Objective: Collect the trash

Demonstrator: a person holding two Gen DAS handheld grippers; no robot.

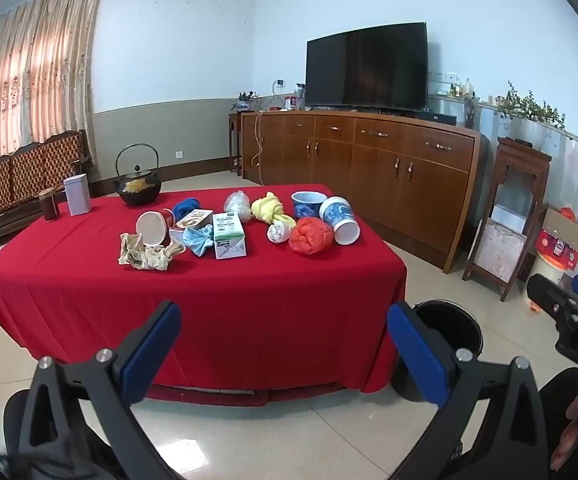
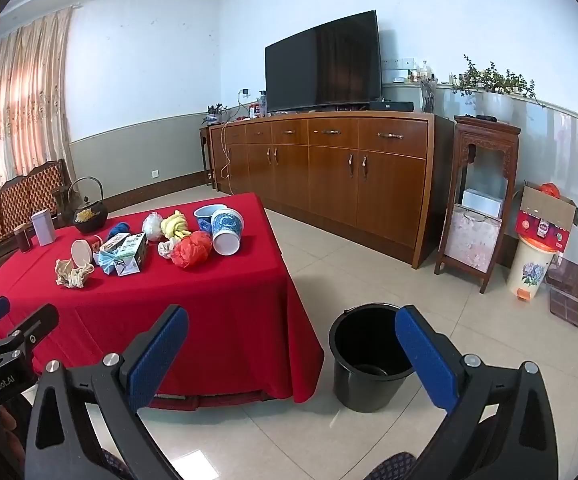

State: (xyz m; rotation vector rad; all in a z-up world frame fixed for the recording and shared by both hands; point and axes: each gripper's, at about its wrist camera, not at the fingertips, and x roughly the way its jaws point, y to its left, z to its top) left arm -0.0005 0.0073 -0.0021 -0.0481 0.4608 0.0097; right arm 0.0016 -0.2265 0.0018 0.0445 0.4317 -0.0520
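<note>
**Both grippers wide and empty, trash waiting on the red table**

Nearest the lens, the left gripper [image 1: 285,344] hangs short of the table with its blue pads spread wide and nothing between them; the right gripper [image 2: 293,352] beside it is just as wide and just as empty.

On the red tablecloth [image 1: 89,280], from left to right, lie a crumpled beige paper wad [image 1: 145,254], a tipped paper cup [image 1: 153,228], a blue crumpled wrapper [image 1: 197,240], a small green-and-white carton [image 1: 229,236], a yellow knotted bag [image 1: 269,208], an orange-red plastic bag [image 1: 311,236] and two blue-patterned paper bowls [image 1: 339,218].

A black bucket [image 2: 363,356] stands on the floor just beside the table's right corner, apparently empty. A sensible start, I judge, is the soft pieces nearest the front edge: reach level over the cloth, close around the bulk rather than an edge, and avoid snagging the cloth. The teapot [image 1: 137,188] and tins at the back left look like keepers.
</note>
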